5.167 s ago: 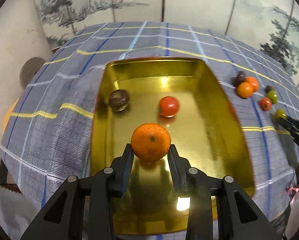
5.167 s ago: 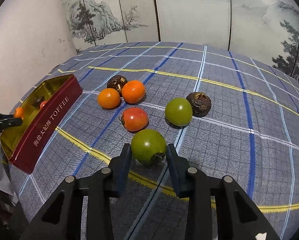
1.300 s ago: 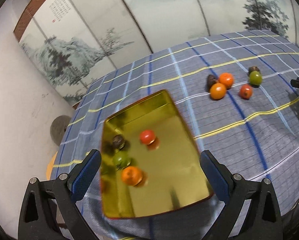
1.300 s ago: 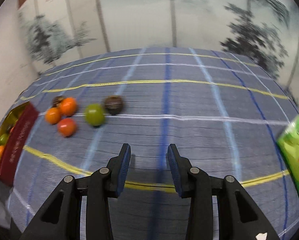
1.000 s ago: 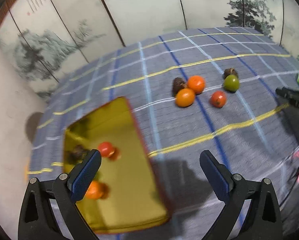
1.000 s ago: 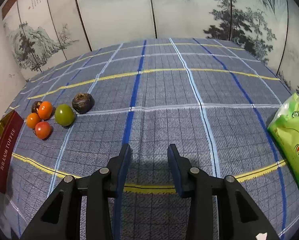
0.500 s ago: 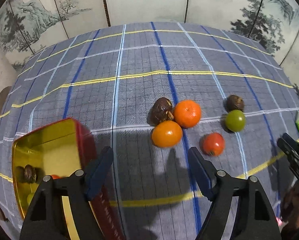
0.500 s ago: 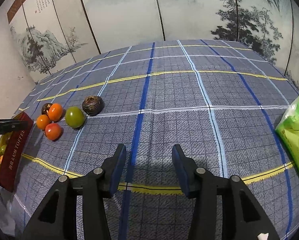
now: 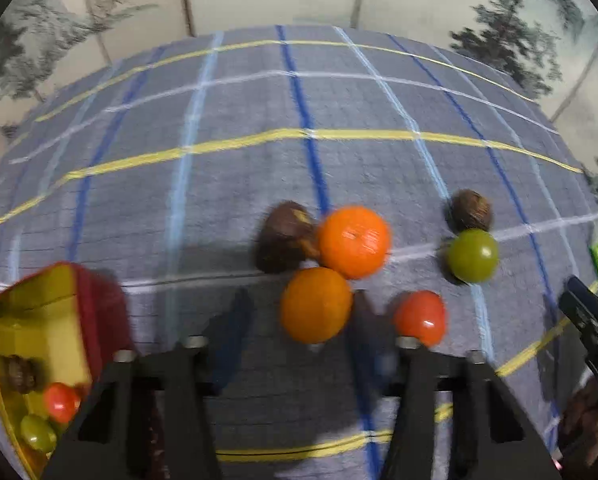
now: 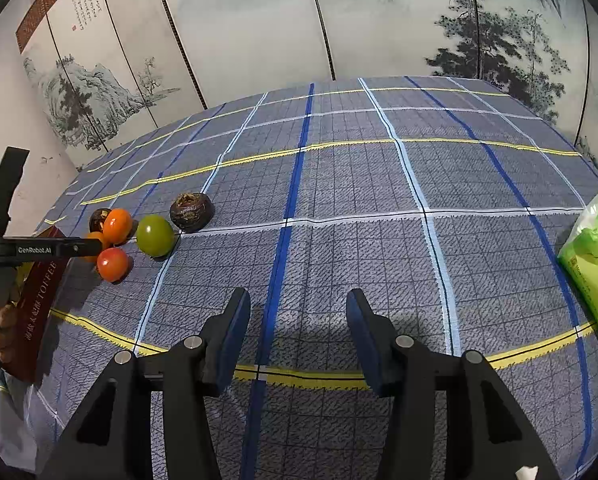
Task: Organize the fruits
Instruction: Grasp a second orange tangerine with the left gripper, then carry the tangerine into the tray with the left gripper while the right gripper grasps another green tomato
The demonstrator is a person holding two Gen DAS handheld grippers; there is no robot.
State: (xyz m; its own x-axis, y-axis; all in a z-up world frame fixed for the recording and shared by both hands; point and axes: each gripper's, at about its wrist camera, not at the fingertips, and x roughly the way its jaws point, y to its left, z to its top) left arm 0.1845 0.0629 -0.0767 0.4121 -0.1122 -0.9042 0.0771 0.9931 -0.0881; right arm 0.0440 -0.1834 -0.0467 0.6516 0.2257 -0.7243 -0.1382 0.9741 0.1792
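Note:
My left gripper reaches down over a cluster of fruit on the checked cloth. Its blurred fingers have closed around the nearer orange, which sits between them. Touching it behind are a second orange and a brown fruit. A red tomato lies just right of the right finger. Farther right sit a green fruit and another brown fruit. The gold tin at lower left holds several fruits. My right gripper hovers over bare cloth, its jaws opening with nothing between them.
A green packet lies at the table's right edge. The red "TOFFEE" tin stands at the left edge, with a hand on the left gripper beside it. A painted folding screen runs behind the table.
My left gripper swung right from above the tin to the fruit cluster and came down, its wide jaws closing around the nearer orange. The right gripper stayed put and its jaws widened a little.

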